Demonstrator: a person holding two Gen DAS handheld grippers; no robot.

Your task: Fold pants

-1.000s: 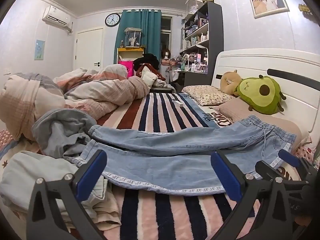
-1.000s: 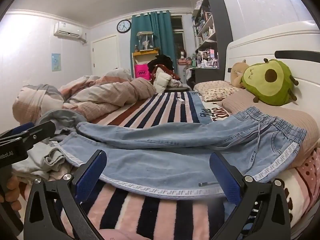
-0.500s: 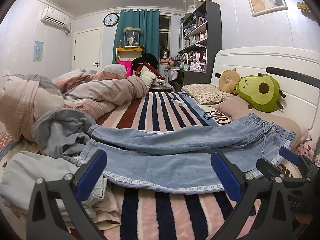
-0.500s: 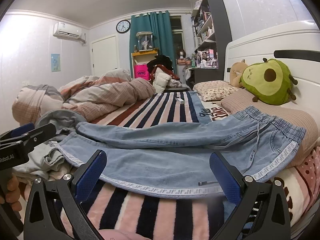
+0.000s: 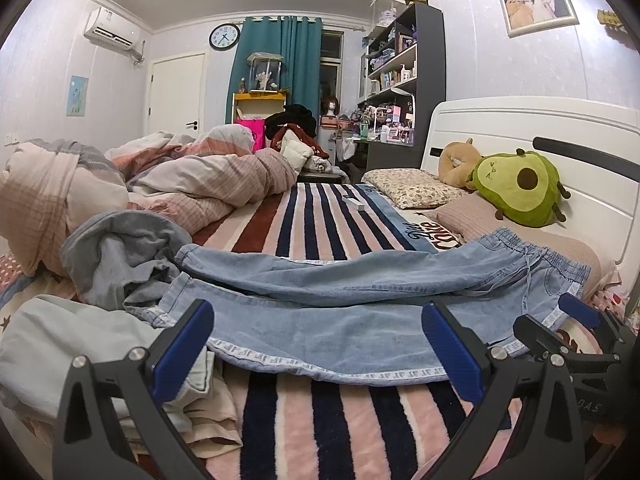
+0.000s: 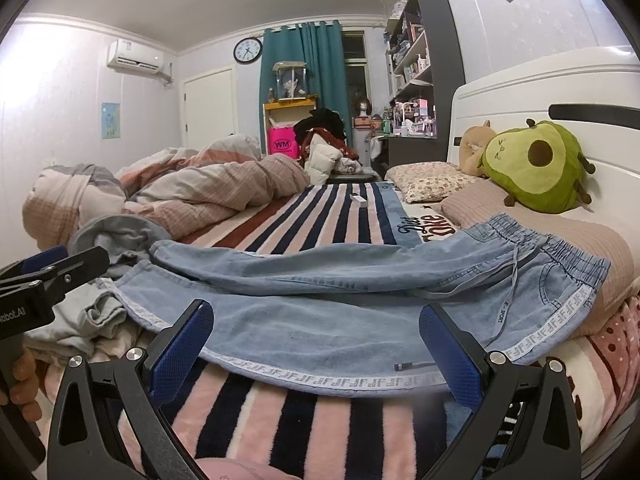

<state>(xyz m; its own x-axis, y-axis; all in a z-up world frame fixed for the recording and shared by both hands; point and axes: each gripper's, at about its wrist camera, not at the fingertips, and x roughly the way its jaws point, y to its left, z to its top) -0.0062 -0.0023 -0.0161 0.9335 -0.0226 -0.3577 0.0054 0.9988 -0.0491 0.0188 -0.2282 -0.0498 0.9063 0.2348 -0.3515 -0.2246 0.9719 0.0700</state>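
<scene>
Flat lie pants [image 5: 340, 304] (unfolded).

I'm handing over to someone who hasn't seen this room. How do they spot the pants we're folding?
Start at the white headboard with the green avocado plush. In front of it, spread across the striped blanket, lie the pants: light blue denim, elastic waistband toward the headboard. Unlike the crumpled grey clothes by their cuffs, they lie flat, with a white lettered stripe down the side seam.

Pink bag [image 6: 281, 145] by the curtain is showing "WM". Pants [image 6: 328, 320] side tape is repeating "JF"; their drawstring [image 6: 505, 312] is reading "E SPORT". Left gripper [image 6: 48, 276] body is displaying a cut-off "obot.AI". Blanket [image 5: 312, 232] script is partly legible: "Cute".
</scene>
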